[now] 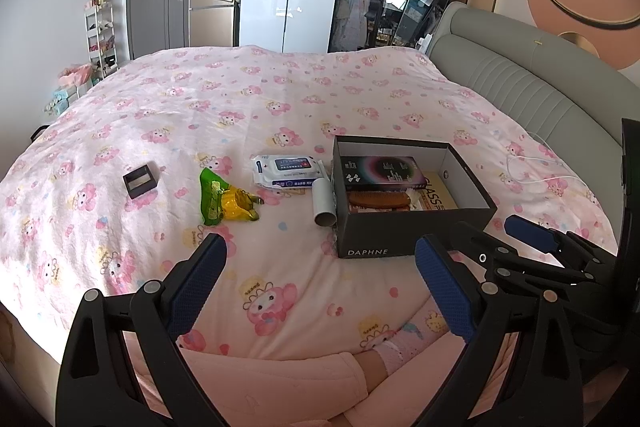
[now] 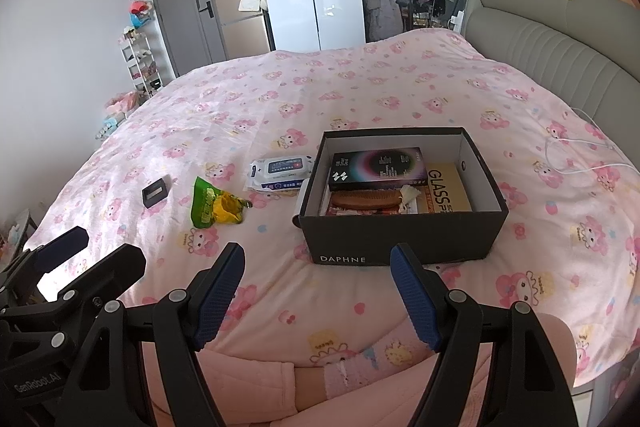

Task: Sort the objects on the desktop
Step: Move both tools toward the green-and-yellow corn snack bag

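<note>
Your left gripper (image 1: 320, 279) hangs low over the near edge of the bed (image 1: 280, 99), fingers spread wide, nothing between the blue pads (image 1: 196, 287). Your right gripper (image 2: 318, 291) sits just beside it, equally wide open and empty; from the left wrist view it shows at the right margin (image 1: 532, 239).

Items on the pink printed cover, left to right:

- Small black square box (image 1: 139, 179), alone, well apart from the rest.
- Green snack packet (image 1: 211, 195) touching a crumpled yellow wrapper (image 1: 237, 205) on its right side.
- White pack of wet wipes (image 1: 287, 171) with a blue label, lying flat, farther back than the wrappers.
- White tube (image 1: 324, 201) lying on its side, open end toward you, tucked against the left wall of the shoebox.
- Black shoebox (image 1: 416, 237), lid off, "DAPHNE" printed on the near wall. Inside it: a dark box with a pink-green ring graphic (image 2: 376, 165) toward the back left, a brown wooden comb (image 2: 366, 199) in front of it, a yellow book marked "GLASS" (image 2: 448, 187) flat at the right. Other items under the comb are too hidden to identify.
- White cable (image 2: 580, 163) looped on the cover to the right of the shoebox, near the grey padded headboard (image 1: 520, 83).

Your pink sleeve or trouser leg and a patterned sock (image 2: 360, 363) show at the bottom, beneath both grippers.
</note>
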A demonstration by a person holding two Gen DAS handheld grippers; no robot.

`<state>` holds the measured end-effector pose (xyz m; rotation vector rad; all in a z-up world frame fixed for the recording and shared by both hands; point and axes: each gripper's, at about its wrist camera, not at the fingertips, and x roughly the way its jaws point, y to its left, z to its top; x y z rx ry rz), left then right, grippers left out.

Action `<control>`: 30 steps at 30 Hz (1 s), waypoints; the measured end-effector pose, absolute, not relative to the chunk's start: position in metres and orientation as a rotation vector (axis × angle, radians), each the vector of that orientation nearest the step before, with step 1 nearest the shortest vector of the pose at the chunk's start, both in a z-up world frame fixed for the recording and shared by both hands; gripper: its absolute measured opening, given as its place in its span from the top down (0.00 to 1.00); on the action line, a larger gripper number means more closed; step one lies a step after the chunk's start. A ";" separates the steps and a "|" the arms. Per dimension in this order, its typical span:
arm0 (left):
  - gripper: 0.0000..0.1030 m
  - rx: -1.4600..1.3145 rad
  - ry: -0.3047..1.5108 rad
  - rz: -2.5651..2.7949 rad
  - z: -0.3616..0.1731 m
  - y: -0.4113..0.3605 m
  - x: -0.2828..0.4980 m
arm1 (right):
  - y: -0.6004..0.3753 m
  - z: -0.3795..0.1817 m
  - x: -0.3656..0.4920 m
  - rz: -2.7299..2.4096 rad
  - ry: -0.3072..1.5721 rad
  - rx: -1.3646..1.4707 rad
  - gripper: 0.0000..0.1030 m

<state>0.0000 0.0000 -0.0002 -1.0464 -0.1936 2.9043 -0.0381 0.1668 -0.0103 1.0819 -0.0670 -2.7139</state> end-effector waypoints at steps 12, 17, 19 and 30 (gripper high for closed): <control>0.06 -1.082 -0.192 2.900 -0.016 -0.005 -0.006 | 0.162 -0.023 -0.047 -2.691 -0.021 1.098 0.29; 0.06 -1.122 -0.233 2.891 -0.034 -0.019 -0.013 | 0.149 -0.040 -0.057 -2.639 0.002 1.141 0.29; 0.07 -1.136 -0.265 2.882 -0.040 -0.027 -0.016 | 0.143 -0.044 -0.062 -2.614 0.018 1.145 0.29; 0.34 -1.246 -0.407 2.888 -0.077 -0.099 -0.072 | 0.066 -0.075 -0.125 -2.424 0.138 1.142 0.29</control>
